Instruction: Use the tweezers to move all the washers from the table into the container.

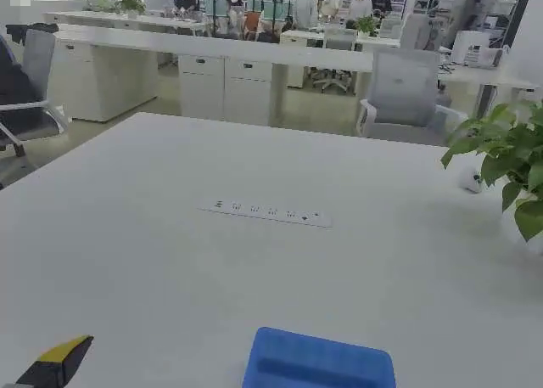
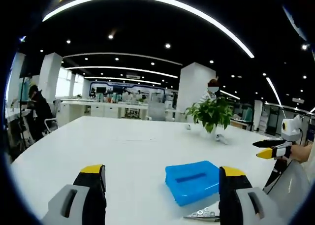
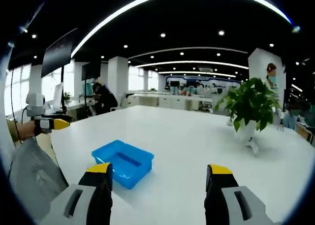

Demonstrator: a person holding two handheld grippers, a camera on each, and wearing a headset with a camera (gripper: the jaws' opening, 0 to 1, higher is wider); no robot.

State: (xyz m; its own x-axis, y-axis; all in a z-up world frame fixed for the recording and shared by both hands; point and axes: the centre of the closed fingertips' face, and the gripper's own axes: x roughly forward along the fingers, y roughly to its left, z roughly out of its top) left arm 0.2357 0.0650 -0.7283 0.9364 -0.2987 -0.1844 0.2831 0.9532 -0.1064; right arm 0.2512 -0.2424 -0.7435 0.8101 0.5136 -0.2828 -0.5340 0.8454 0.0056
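left claw [image 2: 161, 170] and right claw [image 3: 158, 168] agape near blue container [image 1: 318, 361]

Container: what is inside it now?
The container is open on top. In the right gripper view its floor looks bare, with one darker blue patch. The near wall covers the front strip of the floor.

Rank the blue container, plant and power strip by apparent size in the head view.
1. Plant and blue container: alike, both cut off by the frame's edge.
2. Power strip: smallest.
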